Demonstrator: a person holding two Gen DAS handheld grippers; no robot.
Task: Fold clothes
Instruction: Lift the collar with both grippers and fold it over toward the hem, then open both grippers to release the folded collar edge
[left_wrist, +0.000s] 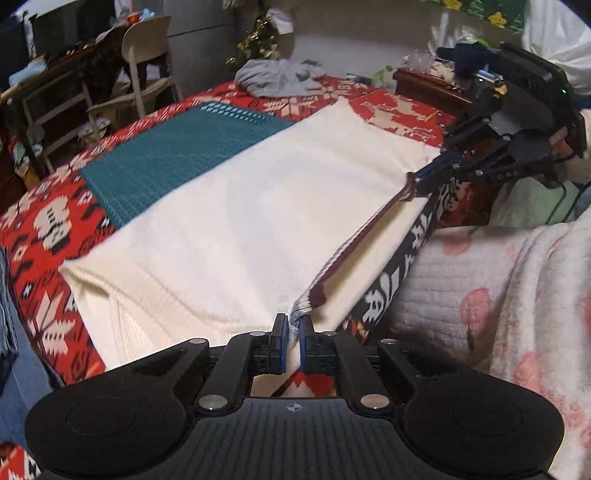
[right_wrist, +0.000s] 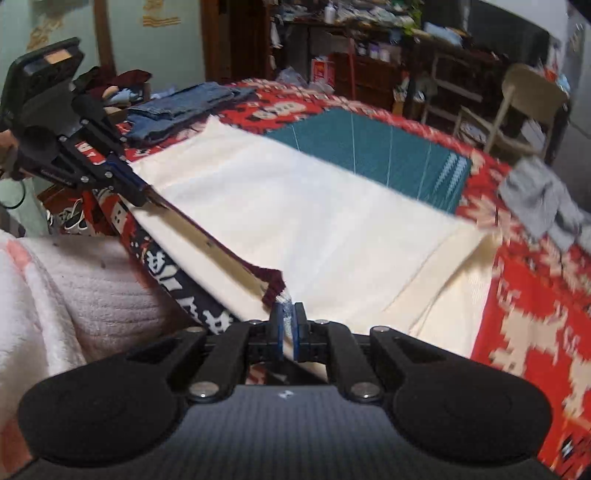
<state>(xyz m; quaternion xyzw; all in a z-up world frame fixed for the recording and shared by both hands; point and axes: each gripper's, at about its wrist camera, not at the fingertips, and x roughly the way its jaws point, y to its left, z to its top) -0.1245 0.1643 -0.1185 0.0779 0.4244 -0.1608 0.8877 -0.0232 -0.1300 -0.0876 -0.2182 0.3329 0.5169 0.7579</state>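
Note:
A cream knitted garment (left_wrist: 236, 206) with a teal upper part (left_wrist: 177, 155) lies spread on the red patterned tablecloth (left_wrist: 48, 221). Its near edge has a maroon and white striped trim (left_wrist: 354, 247), stretched taut between my two grippers. My left gripper (left_wrist: 293, 326) is shut on one corner of that trim. My right gripper (left_wrist: 415, 186) pinches the other corner at the table's edge. In the right wrist view the right gripper (right_wrist: 287, 314) is shut on the trim (right_wrist: 273, 282), the left gripper (right_wrist: 146, 197) grips the far end, and the cream garment (right_wrist: 314, 218) spreads beyond.
A grey garment (left_wrist: 277, 77) lies crumpled at the table's far end. Folded jeans (right_wrist: 177, 107) are stacked on the other end. A person's pink floral fleece (left_wrist: 498, 295) is close against the table's near edge. Chairs (left_wrist: 144, 62) and cluttered shelves stand behind.

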